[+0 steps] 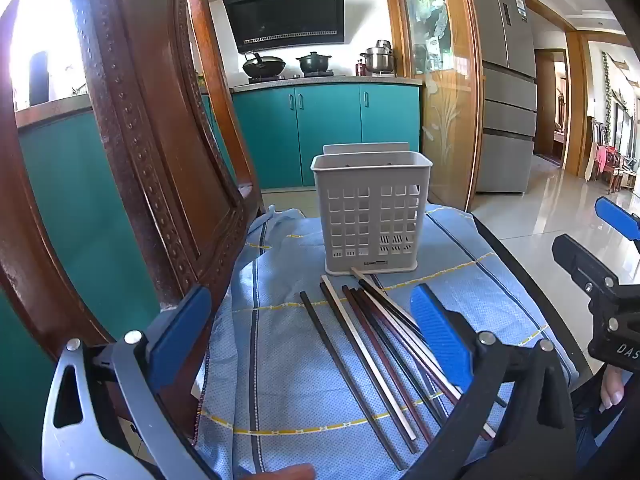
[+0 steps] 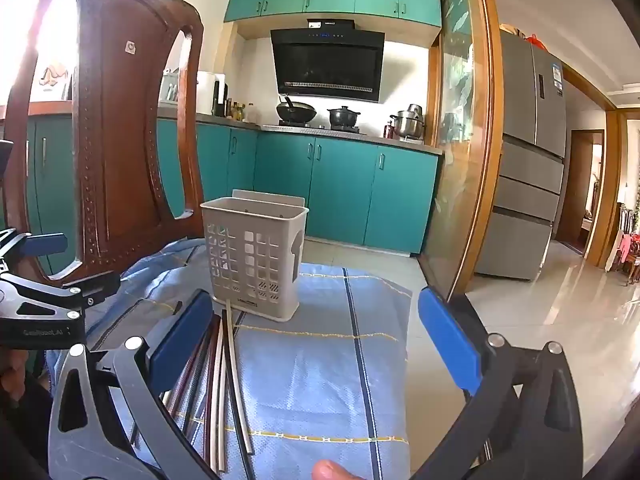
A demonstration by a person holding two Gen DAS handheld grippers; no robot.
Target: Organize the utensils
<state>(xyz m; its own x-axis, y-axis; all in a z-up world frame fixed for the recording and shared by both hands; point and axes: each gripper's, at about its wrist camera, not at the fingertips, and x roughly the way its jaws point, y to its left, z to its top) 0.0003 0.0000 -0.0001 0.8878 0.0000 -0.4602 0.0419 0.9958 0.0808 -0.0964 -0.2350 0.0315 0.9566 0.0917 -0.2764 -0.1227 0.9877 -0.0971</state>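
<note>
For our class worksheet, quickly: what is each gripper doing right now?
Left gripper: open, holding nothing, above the chopsticks.
Right gripper: open, holding nothing, facing the holder.

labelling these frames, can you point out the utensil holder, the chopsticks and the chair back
utensil holder [image 1: 370, 216], left wrist view, on its perforated front wall
chopsticks [image 1: 362, 344], left wrist view, on the pale stick mid-length
chair back [image 2: 116, 152], right wrist view, on the carved centre panel

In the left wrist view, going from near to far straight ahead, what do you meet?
Chopsticks on the blue cloth → white holder → teal cabinets → pots on the stove.
</note>
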